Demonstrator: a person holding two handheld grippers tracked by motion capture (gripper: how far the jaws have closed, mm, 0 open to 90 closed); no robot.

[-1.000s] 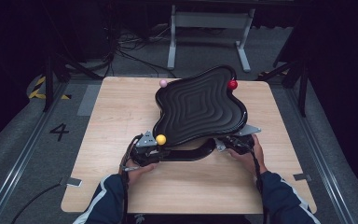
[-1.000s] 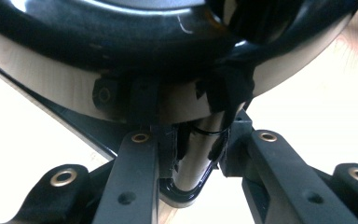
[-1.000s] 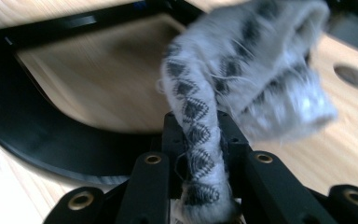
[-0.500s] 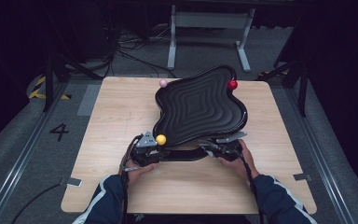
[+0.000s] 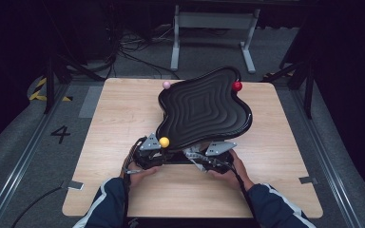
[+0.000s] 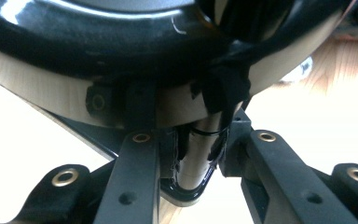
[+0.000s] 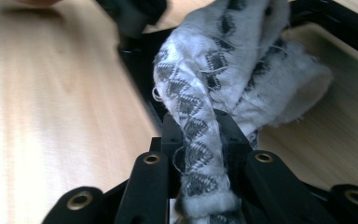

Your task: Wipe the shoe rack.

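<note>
A black wavy board (image 5: 204, 109) with ridged rings stands tilted on the wooden table (image 5: 123, 109). Three balls sit at its corners: a pink ball (image 5: 166, 84), a red ball (image 5: 237, 86) and a yellow ball (image 5: 164, 141). At the near left corner, beside the yellow ball, my left gripper (image 5: 154, 152) is shut on a glossy black part under the board (image 6: 196, 163). My right gripper (image 5: 197, 159) (image 7: 200, 126) is shut on a white cloth with a black diamond pattern (image 7: 223, 70), held low under the board's near edge.
A grey metal stand (image 5: 214, 21) and loose cables lie on the floor behind the table. A floor mark "4" (image 5: 60, 133) is at the left. Bare tabletop lies left and right of the board.
My right gripper has slid left along the board's near edge with the cloth, closer to my left gripper. The left gripper and the board have stayed put.
</note>
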